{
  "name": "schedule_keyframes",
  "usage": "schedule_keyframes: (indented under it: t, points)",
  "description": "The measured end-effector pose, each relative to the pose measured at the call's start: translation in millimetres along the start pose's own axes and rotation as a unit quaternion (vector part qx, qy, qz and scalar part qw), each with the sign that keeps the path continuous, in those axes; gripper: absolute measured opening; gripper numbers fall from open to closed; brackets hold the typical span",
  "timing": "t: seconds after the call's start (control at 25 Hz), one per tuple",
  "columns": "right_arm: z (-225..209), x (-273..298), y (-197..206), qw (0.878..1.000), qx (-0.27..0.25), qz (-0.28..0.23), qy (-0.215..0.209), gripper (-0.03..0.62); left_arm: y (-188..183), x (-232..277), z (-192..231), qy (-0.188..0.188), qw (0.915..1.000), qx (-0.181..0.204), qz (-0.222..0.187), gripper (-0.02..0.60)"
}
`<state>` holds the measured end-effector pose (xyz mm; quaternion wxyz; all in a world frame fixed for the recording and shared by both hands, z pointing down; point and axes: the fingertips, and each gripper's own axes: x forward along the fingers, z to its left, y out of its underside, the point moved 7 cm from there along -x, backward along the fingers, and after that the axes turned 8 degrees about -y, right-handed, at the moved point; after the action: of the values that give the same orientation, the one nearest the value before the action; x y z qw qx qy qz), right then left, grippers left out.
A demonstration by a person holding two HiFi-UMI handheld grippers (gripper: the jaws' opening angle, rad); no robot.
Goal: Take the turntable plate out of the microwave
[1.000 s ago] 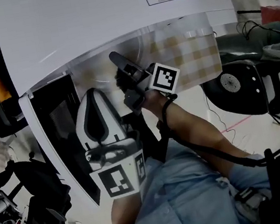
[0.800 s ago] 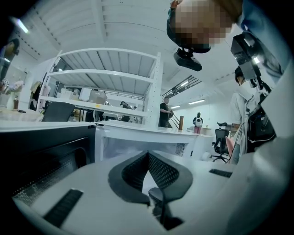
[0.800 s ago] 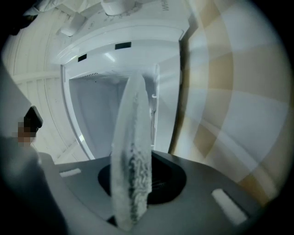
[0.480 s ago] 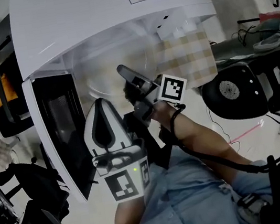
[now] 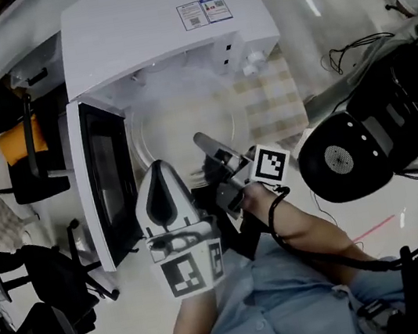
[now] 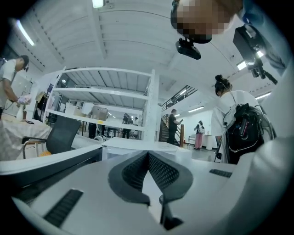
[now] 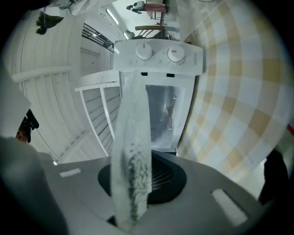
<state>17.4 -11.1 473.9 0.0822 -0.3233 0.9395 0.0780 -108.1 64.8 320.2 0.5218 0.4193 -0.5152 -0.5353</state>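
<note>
The white microwave (image 5: 162,27) stands with its door (image 5: 105,183) swung open to the left. The clear glass turntable plate (image 5: 174,124) hangs in front of the opening, outside the cavity. My right gripper (image 5: 205,143) is shut on its near rim. In the right gripper view the plate (image 7: 133,151) runs edge-on between the jaws, and the microwave (image 7: 158,55) with its two knobs lies behind it. My left gripper (image 5: 158,171) is just left of the right one, below the plate's rim. Its pads (image 6: 158,167) meet at the tips with nothing between them.
A checked cloth (image 5: 277,99) covers the table right of the microwave. A round black appliance (image 5: 346,155) sits at the right with cables near it. Black chairs (image 5: 9,132) stand at the left. The left gripper view shows shelving (image 6: 105,96) and people far off.
Both grippers have drawn back and up from the microwave. The plate came out of the cavity with the right gripper. The microwave now sits farther away in the head view.
</note>
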Motion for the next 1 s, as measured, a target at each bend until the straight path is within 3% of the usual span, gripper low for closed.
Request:
schedule_keyframes:
  t: [0.28,0.52,1.0]
  points:
    - [58.2,-26.9,15.3,1.0,0.002,0.02,-0.012,0.028,-38.8,-27.6,-17.9,0.002,0.9993,-0.005,-0.037,0.008]
    - [96.5,-21.4,0.8,0.999,-0.016,0.025,-0.034,0.028,-74.5,-34.1,-23.0,0.0,0.9974,0.001,-0.073,0.008]
    - [122.7,35.5,-45.4,0.999,-0.027,0.002,-0.023,0.028,-126.1,-2.9,-16.1,-0.006,0.9951,0.016,-0.097,0.008]
